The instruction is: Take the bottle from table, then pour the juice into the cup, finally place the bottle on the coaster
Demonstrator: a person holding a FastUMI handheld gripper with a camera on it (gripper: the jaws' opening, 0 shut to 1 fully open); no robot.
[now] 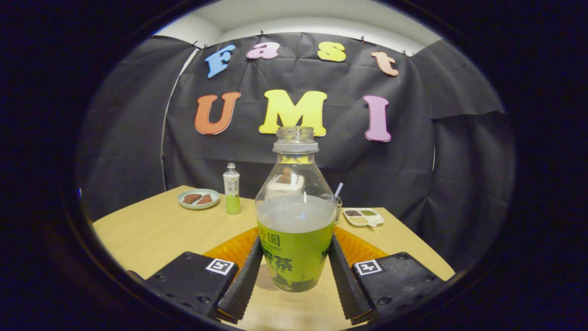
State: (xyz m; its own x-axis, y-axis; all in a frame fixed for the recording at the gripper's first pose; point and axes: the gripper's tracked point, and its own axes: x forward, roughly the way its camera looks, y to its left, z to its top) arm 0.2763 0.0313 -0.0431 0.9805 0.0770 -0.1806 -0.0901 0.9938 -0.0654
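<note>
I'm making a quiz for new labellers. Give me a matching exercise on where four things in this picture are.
Things:
1. bottle
2. small bottle
3. orange coaster
4. divided dish

Places:
A. beside the green plate
B. behind the big bottle, at its right
C. between the fingers of the gripper
D. under and behind the big bottle

Pairs: 1-C, 2-A, 3-D, 4-B

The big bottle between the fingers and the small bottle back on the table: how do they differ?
The big bottle has no cap on its open neck; the small bottle is capped. The big bottle stands between the gripper fingers, which press its green label from both sides; the small bottle stands free, far beyond them, beside a plate. The big bottle's clear upper body shows the liquid level; the small bottle is mostly wrapped in white and green. Both stand upright.
</note>
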